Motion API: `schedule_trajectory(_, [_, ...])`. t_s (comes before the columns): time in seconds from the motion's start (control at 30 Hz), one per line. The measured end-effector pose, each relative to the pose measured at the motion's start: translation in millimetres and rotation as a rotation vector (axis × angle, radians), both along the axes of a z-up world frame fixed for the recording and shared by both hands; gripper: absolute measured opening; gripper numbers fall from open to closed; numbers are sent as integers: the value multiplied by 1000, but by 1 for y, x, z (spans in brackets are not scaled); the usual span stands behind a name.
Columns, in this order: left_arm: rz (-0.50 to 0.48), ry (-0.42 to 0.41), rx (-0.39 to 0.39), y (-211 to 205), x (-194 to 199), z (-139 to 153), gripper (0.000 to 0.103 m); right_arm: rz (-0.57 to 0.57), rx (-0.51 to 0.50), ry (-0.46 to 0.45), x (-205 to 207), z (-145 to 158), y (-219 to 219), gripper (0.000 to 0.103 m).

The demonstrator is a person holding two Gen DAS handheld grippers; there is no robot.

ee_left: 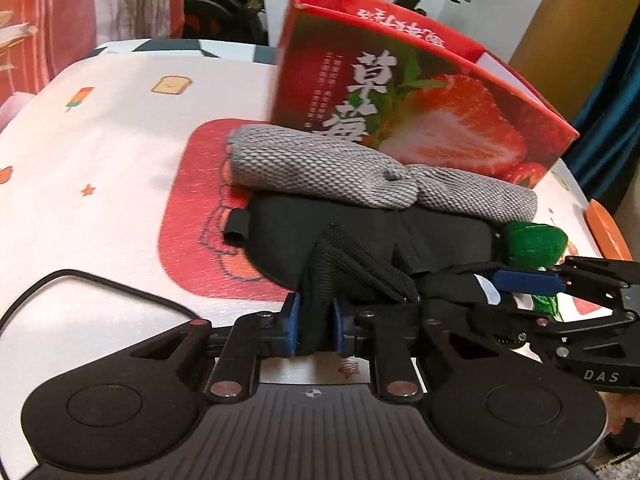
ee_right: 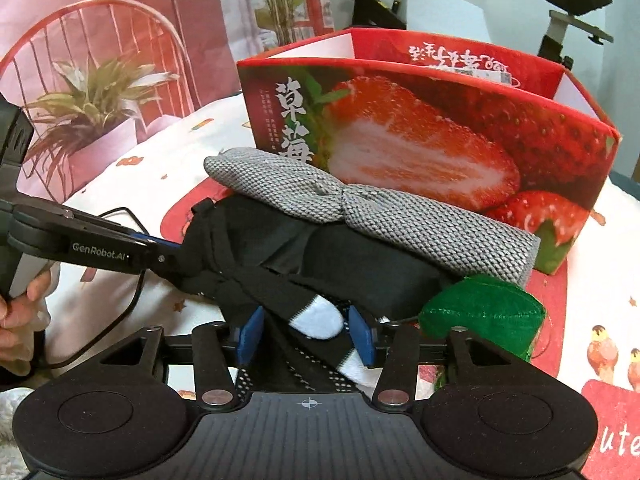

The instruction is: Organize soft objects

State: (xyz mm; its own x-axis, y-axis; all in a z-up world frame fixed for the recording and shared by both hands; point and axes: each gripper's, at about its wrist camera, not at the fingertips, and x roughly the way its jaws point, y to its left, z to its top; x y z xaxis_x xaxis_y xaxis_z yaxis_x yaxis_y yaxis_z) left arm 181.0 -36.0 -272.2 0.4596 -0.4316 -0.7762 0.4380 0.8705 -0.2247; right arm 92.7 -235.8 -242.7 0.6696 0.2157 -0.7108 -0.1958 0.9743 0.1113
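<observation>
A black mesh sock (ee_left: 352, 276) with a white patch (ee_right: 318, 316) stretches between both grippers. My left gripper (ee_left: 316, 326) is shut on one end of it. My right gripper (ee_right: 306, 338) straddles the other end with its blue pads (ee_right: 250, 334) apart, open around it; it also shows in the left wrist view (ee_left: 532, 284). Behind lie a black eye mask (ee_left: 304, 232), a grey knit bow-shaped cloth (ee_left: 360, 172) and a green felt piece (ee_right: 484, 312). An open red strawberry box (ee_right: 420, 140) stands behind them.
All sits on a white printed tablecloth (ee_left: 100, 160) with a red patch. A black cable (ee_left: 100, 284) runs over its near left. A potted plant (ee_right: 88, 108) and an exercise bike (ee_right: 568, 20) stand beyond the table.
</observation>
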Motion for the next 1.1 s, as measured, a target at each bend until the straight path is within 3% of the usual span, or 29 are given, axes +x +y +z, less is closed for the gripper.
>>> schedule_trajectory(0.17, [23,3,11,7,1,0,19,14,-53,-39,-1,0,6,67])
schedule_trajectory(0.4, [16,-1,26,7,3,1,19,37,-110,-92,4,3,8,72])
schedule_trajectory(0.5, [20,1,22,5,3,0,19,48,-130,-118,8,4,8,86])
schedule_trajectory(0.83, [24,7,19,5,3,0,21,117,-56,2,7,-10,9,80])
schedule_trajectory(0.97, [25,5,17,6,3,0,21,153,-99,21,-1,-14,20,78])
schedule_trajectory(1.1, [27,2,16,6,3,0,21,159,-147,26,-4,-13,23,69])
